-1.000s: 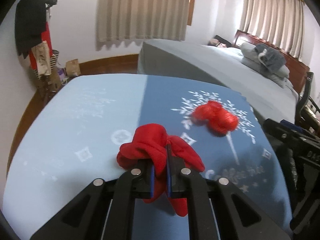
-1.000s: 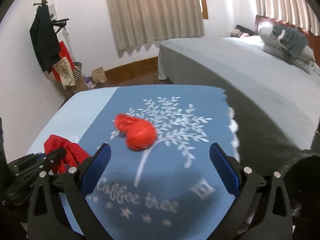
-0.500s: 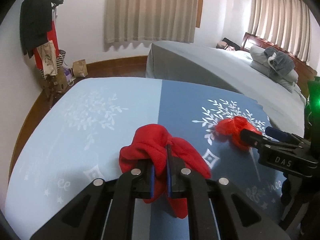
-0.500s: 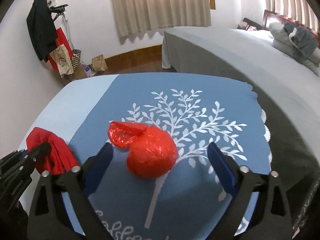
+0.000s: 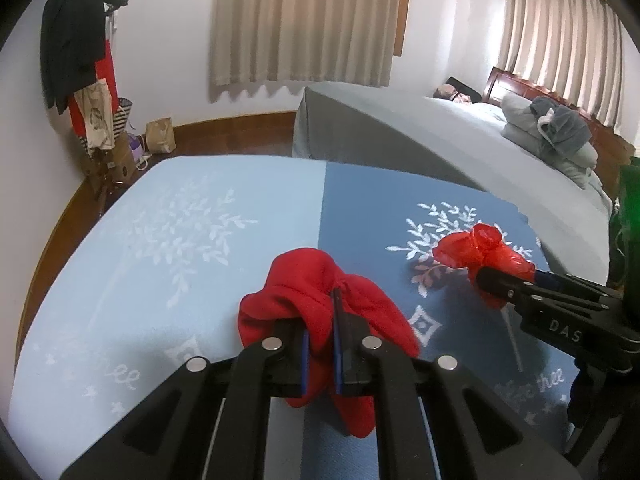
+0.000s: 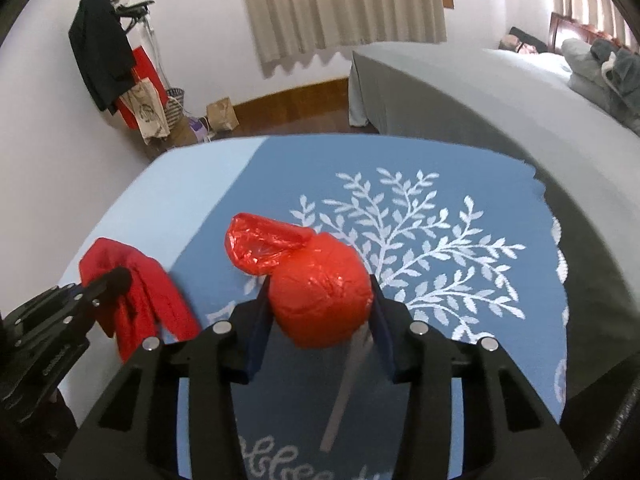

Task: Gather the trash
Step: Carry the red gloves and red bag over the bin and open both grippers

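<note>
Since a second ago our right gripper (image 6: 318, 300) has come forward from well short of the red plastic bag (image 6: 320, 292) to straddle it, and its jaws have just been closing from wide apart, with the bag between them; the blue pads now touch both sides of the rounded bundle.

Item one: red plastic bag, knotted, with a loose crumpled flap at its upper left. We find it in the centre of the right wrist view, on the dark blue half of the tablecloth (image 6: 460, 184), at the foot of the white tree print. In the left wrist view it sits at mid right (image 5: 484, 252), with the right gripper's black finger across it.

Item two: red cloth (image 5: 320, 300), soft and bunched, lower centre of the left wrist view, near the seam between the light and dark blue halves. Our left gripper (image 5: 320, 344) is pressed together on a fold of it.

Item three: grey bed (image 5: 440, 148), upper right. Item four: beige curtains (image 5: 308, 20), top centre. Item five: coat rack (image 5: 76, 40) with dark coat and bags, upper left.
</note>
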